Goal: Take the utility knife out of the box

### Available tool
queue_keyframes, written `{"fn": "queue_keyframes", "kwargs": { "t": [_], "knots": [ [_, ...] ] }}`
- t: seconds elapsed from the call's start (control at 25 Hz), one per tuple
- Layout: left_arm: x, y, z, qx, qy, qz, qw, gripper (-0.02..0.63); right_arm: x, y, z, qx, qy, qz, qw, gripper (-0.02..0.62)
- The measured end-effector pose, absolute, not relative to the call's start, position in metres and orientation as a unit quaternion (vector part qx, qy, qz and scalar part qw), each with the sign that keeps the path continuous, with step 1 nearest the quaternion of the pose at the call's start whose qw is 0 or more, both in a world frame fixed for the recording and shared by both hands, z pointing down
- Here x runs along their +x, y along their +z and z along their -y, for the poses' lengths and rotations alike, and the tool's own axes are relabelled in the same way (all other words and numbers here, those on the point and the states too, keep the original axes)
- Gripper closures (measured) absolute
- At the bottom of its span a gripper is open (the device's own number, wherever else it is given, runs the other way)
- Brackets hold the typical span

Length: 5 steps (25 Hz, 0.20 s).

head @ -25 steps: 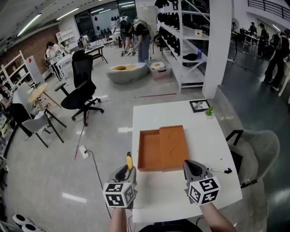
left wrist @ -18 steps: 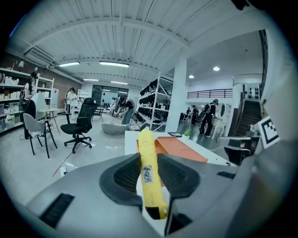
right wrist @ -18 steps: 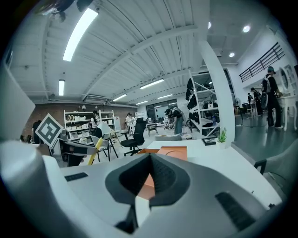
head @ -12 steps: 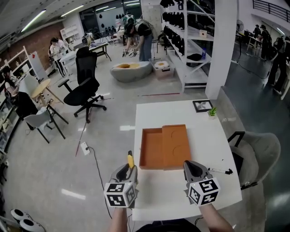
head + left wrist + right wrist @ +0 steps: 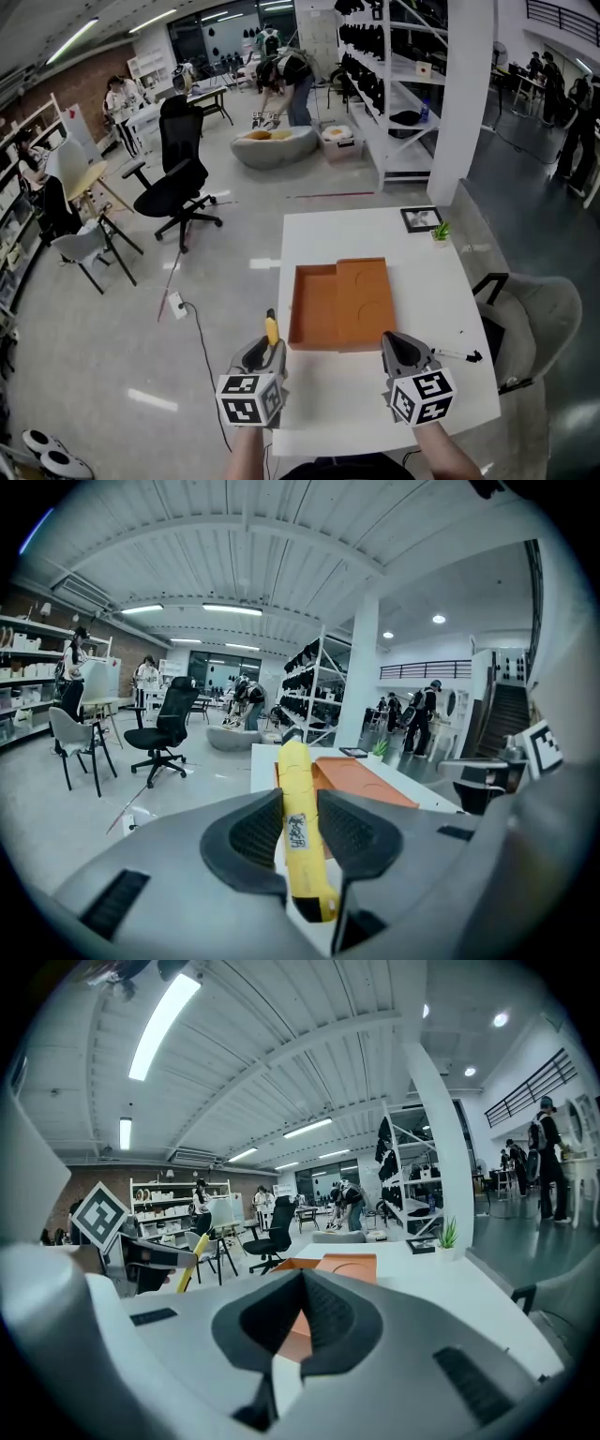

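The yellow utility knife point(image 5: 298, 832) is clamped between the pads of my left gripper point(image 5: 302, 829), its tip pointing forward past the jaws. In the head view the knife point(image 5: 271, 330) sticks out of my left gripper point(image 5: 265, 354) just left of the white table's near-left edge. The orange box point(image 5: 339, 305) lies open and empty on the table, its lid beside the tray. My right gripper point(image 5: 397, 350) hovers over the table near the box's front right corner, jaws closed together with nothing between them point(image 5: 302, 1321). The orange box point(image 5: 330, 1269) lies ahead of it.
A white table point(image 5: 375, 394) carries a small potted plant point(image 5: 434, 231), a framed picture point(image 5: 418, 218) at the far end and a black pen-like object point(image 5: 457, 354) near the right edge. A grey chair point(image 5: 530, 314) stands right; black office chair point(image 5: 173, 192) and floor cable left.
The head camera's view has shifted slightly; both grippers stay where they were, and the knife remains held in the left one.
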<state>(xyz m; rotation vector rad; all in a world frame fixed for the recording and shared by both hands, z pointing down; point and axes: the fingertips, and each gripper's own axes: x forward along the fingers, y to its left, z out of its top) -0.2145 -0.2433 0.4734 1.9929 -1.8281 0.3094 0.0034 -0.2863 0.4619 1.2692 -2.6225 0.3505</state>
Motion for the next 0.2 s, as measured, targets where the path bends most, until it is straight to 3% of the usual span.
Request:
{"fn": "queue_keyframes", "kwargs": {
  "t": [0.2],
  "knots": [
    [-0.2120,0.4728,0.2493,0.716,0.110,0.658,0.208,0.492,0.0063,0.4621,0.2903,0.430,0.118,0.889,0.103,0.595]
  ]
}}
